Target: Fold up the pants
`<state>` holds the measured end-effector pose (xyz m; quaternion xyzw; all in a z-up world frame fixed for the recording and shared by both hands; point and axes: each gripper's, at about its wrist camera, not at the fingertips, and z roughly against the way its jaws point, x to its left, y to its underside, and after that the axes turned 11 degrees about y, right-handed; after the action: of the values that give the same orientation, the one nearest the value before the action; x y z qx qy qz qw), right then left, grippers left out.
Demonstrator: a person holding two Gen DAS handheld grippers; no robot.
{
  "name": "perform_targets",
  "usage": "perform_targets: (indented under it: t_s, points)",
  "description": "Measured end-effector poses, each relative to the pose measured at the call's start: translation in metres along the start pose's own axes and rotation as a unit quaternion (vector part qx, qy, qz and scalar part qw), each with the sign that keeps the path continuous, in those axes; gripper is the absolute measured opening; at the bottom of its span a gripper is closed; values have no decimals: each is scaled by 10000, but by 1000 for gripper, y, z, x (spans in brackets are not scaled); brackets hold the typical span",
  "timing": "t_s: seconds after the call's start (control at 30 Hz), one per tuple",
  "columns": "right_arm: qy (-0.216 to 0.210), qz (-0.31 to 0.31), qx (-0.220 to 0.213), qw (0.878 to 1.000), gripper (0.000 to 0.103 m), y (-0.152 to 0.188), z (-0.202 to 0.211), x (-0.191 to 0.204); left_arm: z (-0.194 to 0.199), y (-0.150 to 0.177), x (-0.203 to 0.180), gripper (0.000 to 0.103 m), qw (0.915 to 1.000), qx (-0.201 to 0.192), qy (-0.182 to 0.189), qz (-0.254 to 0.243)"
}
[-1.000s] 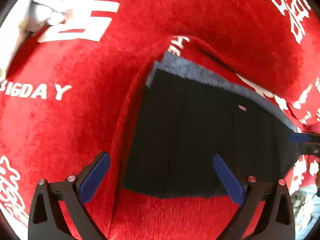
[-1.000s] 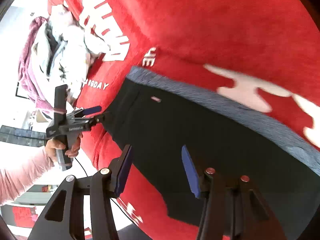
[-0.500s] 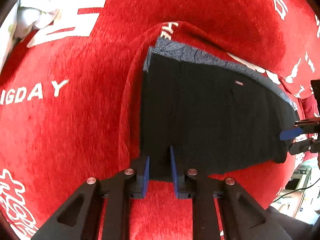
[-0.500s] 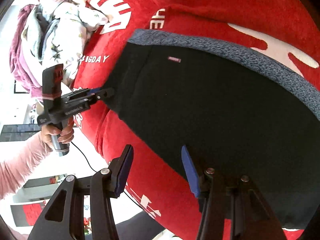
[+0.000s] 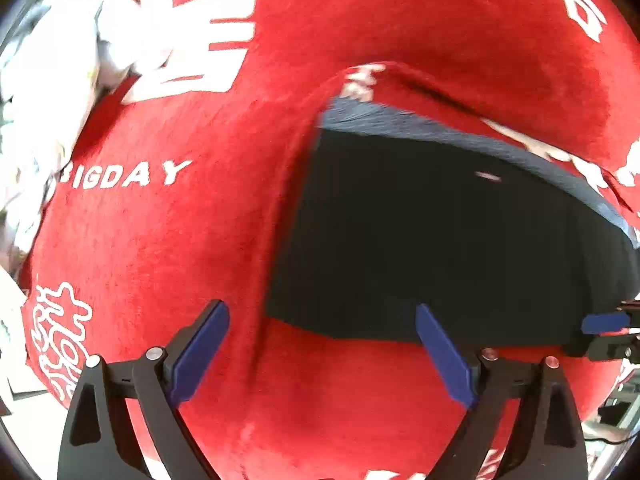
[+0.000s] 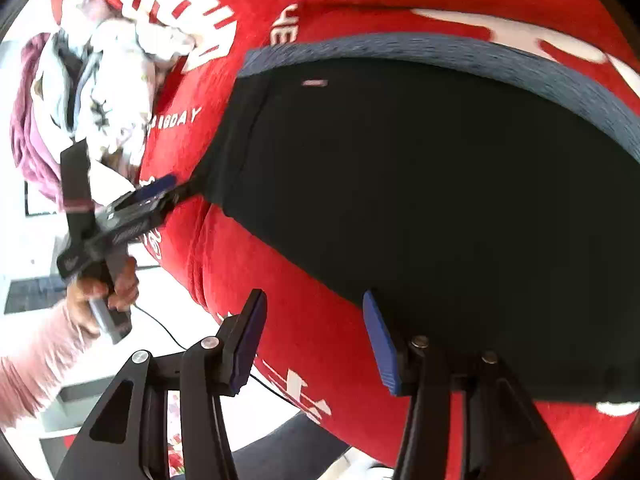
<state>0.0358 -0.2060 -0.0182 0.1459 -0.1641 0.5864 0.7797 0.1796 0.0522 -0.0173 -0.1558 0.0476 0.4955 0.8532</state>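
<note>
Item 1. Heap of pale printed and pink garments (image 6: 84, 92), crumpled, at the far left edge of the surface; blurred in the left wrist view.

Item 2. Red plush cloth with white lettering (image 5: 168, 208), covering the surface; the word "BIGDAY" is printed left of the trousers. A raised crease runs along the trousers' left side.

Item 3. Left gripper (image 5: 322, 354), black frame with blue finger pads, released: pads wide apart, nothing between them. It hovers over the red cloth at the near left corner of the trousers. In the right wrist view the same gripper (image 6: 168, 188) sits at that corner, held by a hand in a pink sleeve; whether it touches the fabric cannot be told.

Item 4. Black folded pants with a grey textured waistband (image 5: 460, 240), lying flat on the red cloth, waistband along the far edge, a small tag near it.

Item 5. Right gripper (image 6: 314, 338), same make, released: pads apart, empty, straddling the near edge of the pants (image 6: 440, 200). Its tip (image 5: 600, 326) shows at the pants' near right corner.
</note>
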Motion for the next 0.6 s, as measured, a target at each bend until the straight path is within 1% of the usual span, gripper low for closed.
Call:
perform_targets:
  t_s: [0.1, 0.17, 0.2, 0.23, 0.3, 0.37, 0.43, 0.5, 0.6]
  points:
    - [-53, -268, -156, 9995, 57, 12, 17, -20, -4, 4, -42, 95, 9998, 95, 45, -170]
    - [-61, -506, -245, 9984, 57, 21, 29, -39, -9, 11, -76, 95, 9991, 238, 195, -304]
    - [-50, -601, -269, 9978, 57, 25, 34, -46, -11, 13, -91, 95, 9985, 288, 230, -404]
    - [-32, -739, -307, 9968, 58, 33, 38, -57, -15, 16, -115, 95, 9974, 340, 238, -585]
    - [-39, -995, -397, 9942, 58, 49, 47, -79, -17, 22, -145, 95, 9954, 392, 242, -840]
    - [-55, -1296, -491, 9903, 58, 69, 58, -105, -25, 23, -185, 95, 9920, 474, 335, -1117]
    - [-46, -1522, -563, 9867, 58, 86, 67, -127, -32, 22, -218, 95, 9893, 516, 440, -1289]
    - [12, -1756, -656, 9823, 58, 105, 77, -153, -39, 19, -247, 95, 9872, 570, 512, -1397]
    - [106, -2136, -847, 9732, 58, 133, 96, -196, -50, 15, -288, 95, 9857, 614, 473, -1499]
